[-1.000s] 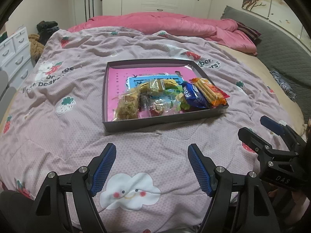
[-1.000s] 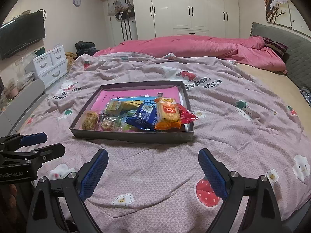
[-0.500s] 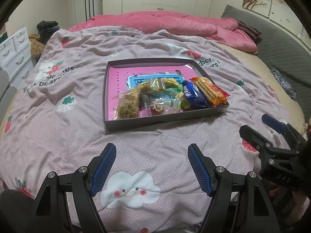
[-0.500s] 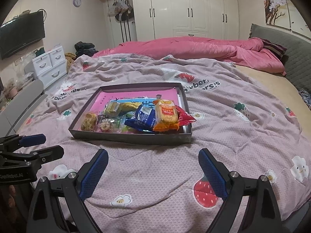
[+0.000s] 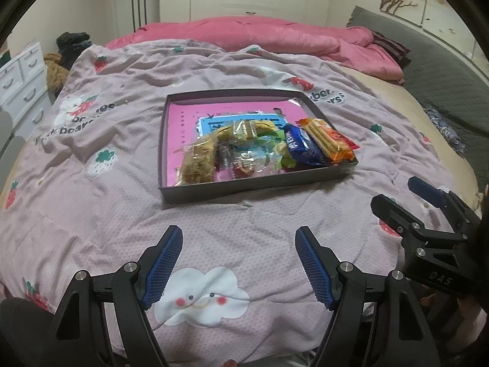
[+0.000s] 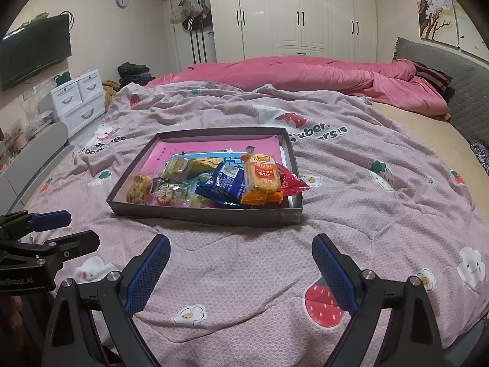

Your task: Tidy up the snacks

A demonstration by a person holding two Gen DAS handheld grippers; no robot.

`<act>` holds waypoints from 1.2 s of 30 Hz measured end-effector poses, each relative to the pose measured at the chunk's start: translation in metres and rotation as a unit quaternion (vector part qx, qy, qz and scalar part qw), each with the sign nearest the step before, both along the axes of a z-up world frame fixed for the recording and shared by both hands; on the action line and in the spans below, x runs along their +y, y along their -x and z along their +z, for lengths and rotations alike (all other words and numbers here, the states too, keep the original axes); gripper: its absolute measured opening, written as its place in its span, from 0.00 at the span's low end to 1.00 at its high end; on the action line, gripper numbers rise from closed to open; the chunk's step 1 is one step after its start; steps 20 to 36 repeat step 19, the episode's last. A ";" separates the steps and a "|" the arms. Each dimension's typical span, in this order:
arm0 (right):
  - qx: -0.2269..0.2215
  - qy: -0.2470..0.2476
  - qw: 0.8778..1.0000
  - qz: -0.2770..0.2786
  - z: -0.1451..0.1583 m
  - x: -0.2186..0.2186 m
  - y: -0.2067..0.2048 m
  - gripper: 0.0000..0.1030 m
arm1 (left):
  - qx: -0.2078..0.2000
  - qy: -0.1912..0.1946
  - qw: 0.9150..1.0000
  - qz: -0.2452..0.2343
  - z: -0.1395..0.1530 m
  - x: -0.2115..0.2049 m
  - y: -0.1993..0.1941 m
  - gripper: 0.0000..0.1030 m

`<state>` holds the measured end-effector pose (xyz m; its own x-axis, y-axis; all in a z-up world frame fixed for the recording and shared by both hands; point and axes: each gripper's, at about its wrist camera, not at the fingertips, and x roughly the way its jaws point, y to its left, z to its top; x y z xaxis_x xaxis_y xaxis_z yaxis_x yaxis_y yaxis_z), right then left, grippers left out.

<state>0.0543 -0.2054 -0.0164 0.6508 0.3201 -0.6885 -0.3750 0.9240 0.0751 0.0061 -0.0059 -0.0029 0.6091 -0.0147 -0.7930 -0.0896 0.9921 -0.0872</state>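
Observation:
A shallow dark box (image 5: 259, 185) (image 6: 204, 212) with a pink floor lies on the bed. Several snack packs are piled at its near end: an orange biscuit pack (image 5: 325, 140) (image 6: 263, 177), a blue pack (image 5: 301, 148) (image 6: 224, 185), a red pack (image 6: 292, 182), and clear-wrapped pastries (image 5: 198, 162) (image 6: 139, 188). My left gripper (image 5: 238, 263) is open and empty, low over the bedspread short of the box. My right gripper (image 6: 241, 272) is open and empty, also short of the box. Each gripper shows at the edge of the other's view.
The bed carries a pink strawberry-print bedspread (image 5: 122, 208) (image 6: 382, 214) and a bunched pink duvet (image 5: 259, 36) at the far end. A grey headboard (image 6: 458, 76) runs along the right. White drawers (image 6: 79, 98) and a wardrobe (image 6: 299, 15) stand beyond.
Both grippers have drawn back slightly from the box and stay open. The box and snacks have not moved.

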 end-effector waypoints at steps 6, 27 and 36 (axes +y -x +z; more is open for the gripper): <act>-0.001 -0.001 1.000 0.001 -0.001 0.000 0.001 0.91 | 0.005 -0.002 1.000 0.013 -0.001 0.005 -0.001 0.75; 0.008 -0.005 1.000 0.001 -0.005 -0.001 -0.008 0.91 | -0.006 0.012 0.998 0.064 -0.004 0.051 -0.036 0.75; 0.008 -0.005 1.000 0.001 -0.005 -0.001 -0.008 0.91 | -0.006 0.012 0.998 0.064 -0.004 0.051 -0.036 0.75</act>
